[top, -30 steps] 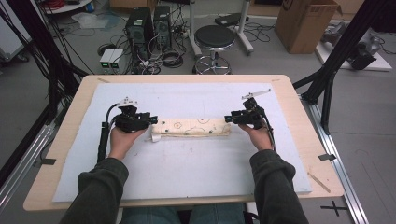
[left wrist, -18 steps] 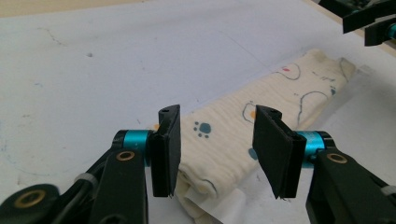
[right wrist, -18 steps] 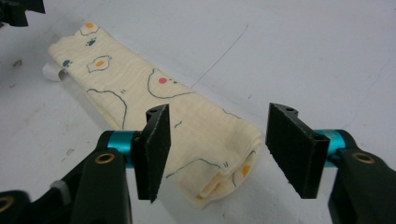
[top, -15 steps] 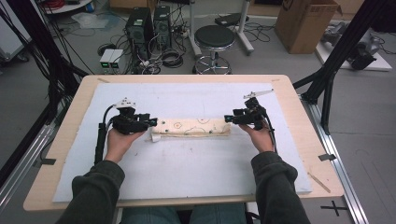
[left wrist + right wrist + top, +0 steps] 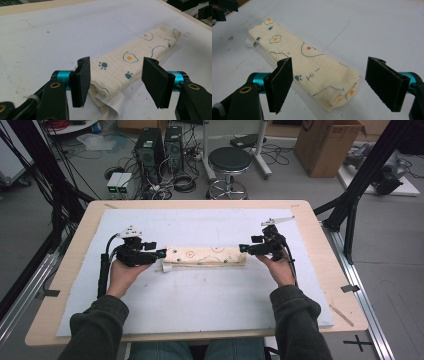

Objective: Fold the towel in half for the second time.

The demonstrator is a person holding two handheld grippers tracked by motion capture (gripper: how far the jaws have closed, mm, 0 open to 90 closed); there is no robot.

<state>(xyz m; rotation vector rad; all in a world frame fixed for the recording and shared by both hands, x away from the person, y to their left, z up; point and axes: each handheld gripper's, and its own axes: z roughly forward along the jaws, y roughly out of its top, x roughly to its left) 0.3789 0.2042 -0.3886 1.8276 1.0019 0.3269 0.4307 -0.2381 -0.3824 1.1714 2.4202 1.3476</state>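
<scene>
1. Left gripper [image 5: 159, 254] at the near left: jaws spread, having just been opening, the folded cloth [image 5: 205, 256] end lying loose between them.
2. Right gripper [image 5: 245, 248]: likewise spread and just opening, nothing pinched.
3. The cloth lies mid-table on the white mat [image 5: 200, 295].

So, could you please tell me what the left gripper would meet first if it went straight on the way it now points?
Most likely the folded cloth. The left gripper points along it with jaws open, having just been opening, and the cloth's near end lies between them, though how far below the jaws it sits is unclear.
</scene>
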